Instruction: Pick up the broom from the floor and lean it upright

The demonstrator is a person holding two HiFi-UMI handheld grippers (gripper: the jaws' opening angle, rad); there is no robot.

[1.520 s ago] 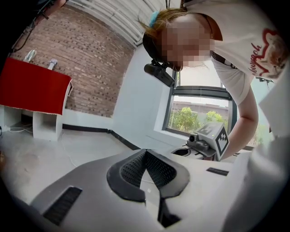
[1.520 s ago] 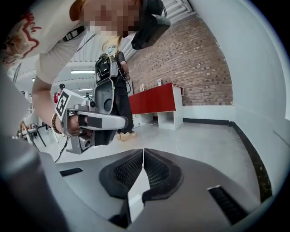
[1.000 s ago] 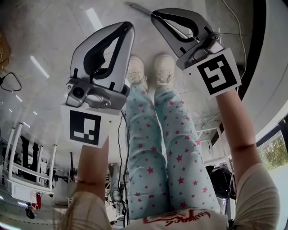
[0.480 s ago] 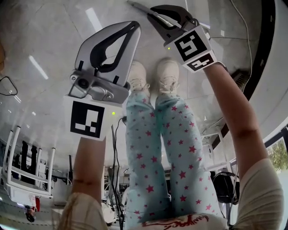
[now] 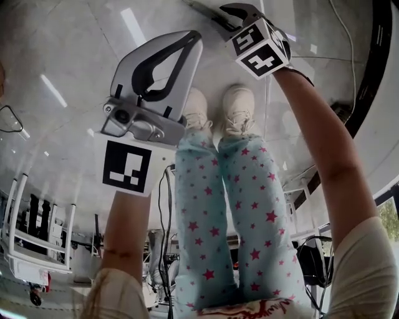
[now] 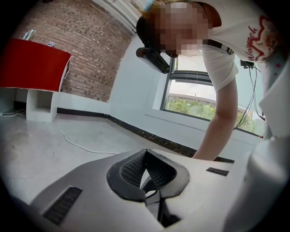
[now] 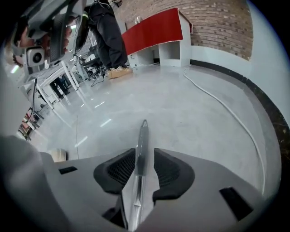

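Trailing white cable [image 7: 213, 96] beside broom handle [image 7: 142, 145], red counter [image 7: 152, 29] beyond.

Two grippers show, the left gripper [image 5: 189, 42] and the right gripper [image 5: 239, 11]; one broom handle [image 7: 141, 145], two white shoes [image 5: 240, 106], one red cabinet [image 7: 154, 29], one white cable [image 7: 226, 113].

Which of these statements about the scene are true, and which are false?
1. The broom handle lies between the jaws of the right gripper. True; these jaws stand apart and have just been opening.
2. The left gripper holds the broom handle. False: its jaws are shut on nothing.
3. A white cable lies on the floor. True.
4. The broom handle already leans upright. False: it lies along the floor.
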